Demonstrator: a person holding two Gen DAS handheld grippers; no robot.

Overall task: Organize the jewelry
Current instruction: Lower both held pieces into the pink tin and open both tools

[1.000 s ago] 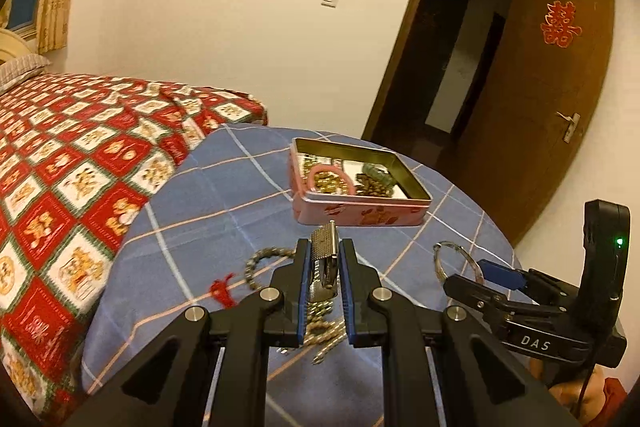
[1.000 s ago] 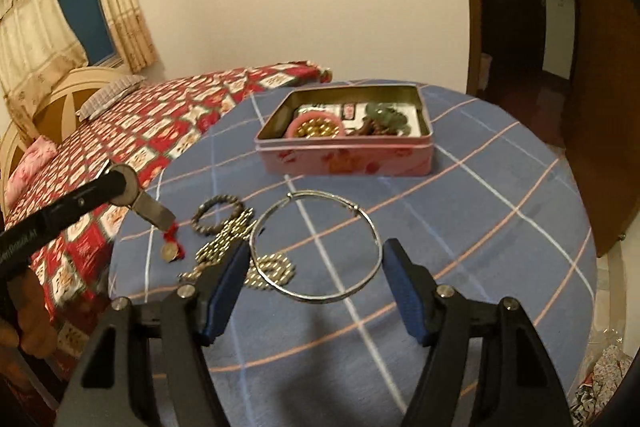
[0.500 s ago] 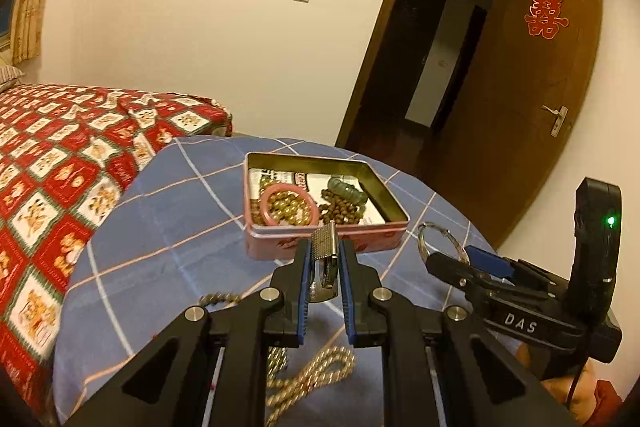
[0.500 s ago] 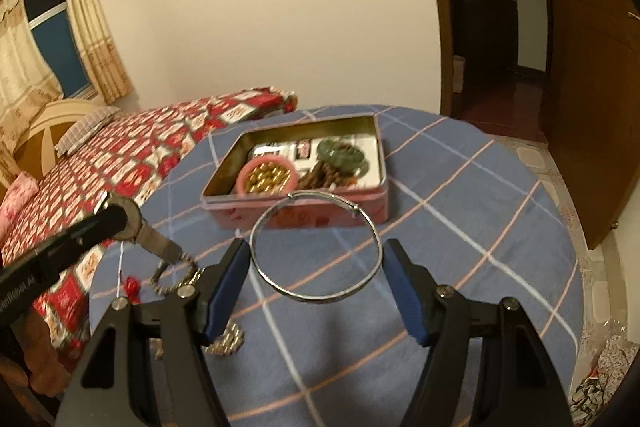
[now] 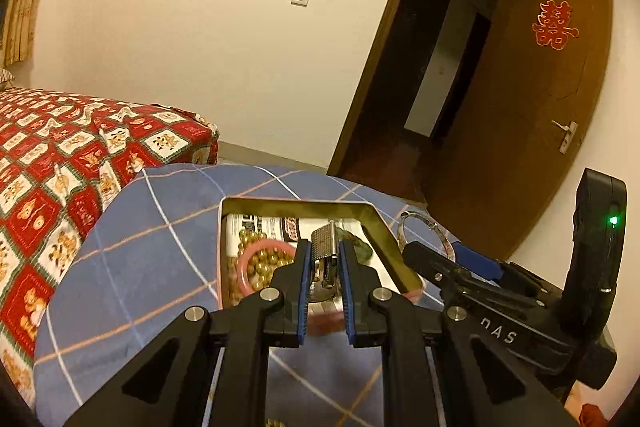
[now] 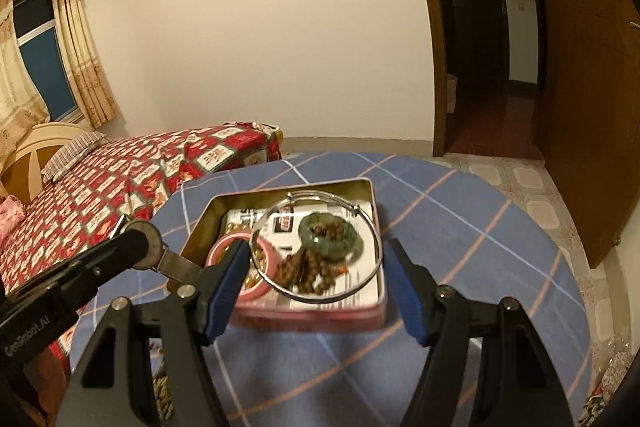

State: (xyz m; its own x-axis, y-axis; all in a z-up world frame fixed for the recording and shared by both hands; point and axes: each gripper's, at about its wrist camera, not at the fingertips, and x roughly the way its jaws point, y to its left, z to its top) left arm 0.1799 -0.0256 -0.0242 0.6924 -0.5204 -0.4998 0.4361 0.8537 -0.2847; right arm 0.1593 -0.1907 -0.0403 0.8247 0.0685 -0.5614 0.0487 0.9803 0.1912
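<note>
Thin silver bangle [image 6: 316,247], plain hoop, spans my right gripper [image 6: 318,281], pads pressing both sides, over pink tin [image 6: 308,315] on blue checked tablecloth [image 6: 460,227]. My left gripper [image 5: 324,291] pinches silver metal watch band [image 5: 323,247] above tin's near edge.

Shiny thin metal bangle [image 6: 316,247]; tin [image 6: 372,195] of glossy metal, brassy inside; worktop [image 6: 460,227] covered in matt checked cloth.
</note>
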